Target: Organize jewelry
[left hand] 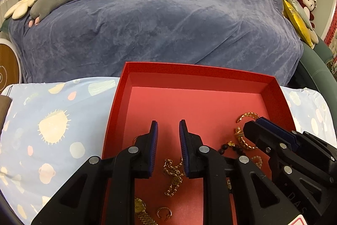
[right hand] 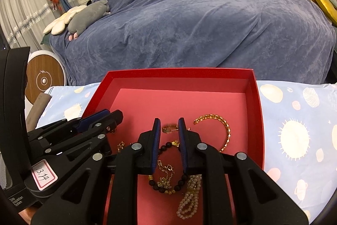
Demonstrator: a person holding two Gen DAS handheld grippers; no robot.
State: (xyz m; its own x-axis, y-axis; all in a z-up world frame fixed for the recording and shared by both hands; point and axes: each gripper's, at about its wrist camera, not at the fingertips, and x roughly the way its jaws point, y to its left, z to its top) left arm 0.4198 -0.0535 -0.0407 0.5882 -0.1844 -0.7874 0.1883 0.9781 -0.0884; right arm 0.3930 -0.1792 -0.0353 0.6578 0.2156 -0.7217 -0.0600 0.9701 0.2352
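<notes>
An open red box (left hand: 189, 69) (right hand: 179, 72) lies on a pale patterned sheet and holds several pieces of jewelry. My left gripper (left hand: 168, 125) hovers open over the box floor with nothing between its pads. A gold chain (left hand: 173, 176) lies under it, and a gold watch (left hand: 141, 208) and a gold ring (left hand: 164, 213) lie nearer. My right gripper (right hand: 169, 122) is shut on a small, blurred gold piece (right hand: 169, 128) at its tips. Below it are a black bead bracelet (right hand: 162, 185) and pearls (right hand: 189, 199). A gold cuff (right hand: 226, 132) lies to its right.
The two grippers stand side by side over the box: the right gripper (left hand: 252, 122) is close on the right, the left gripper (right hand: 113, 112) on the left. Behind the box rises a blue blanket (left hand: 168, 14) with a grey plush toy (left hand: 52, 1). A round wooden device (right hand: 45, 80) stands at left.
</notes>
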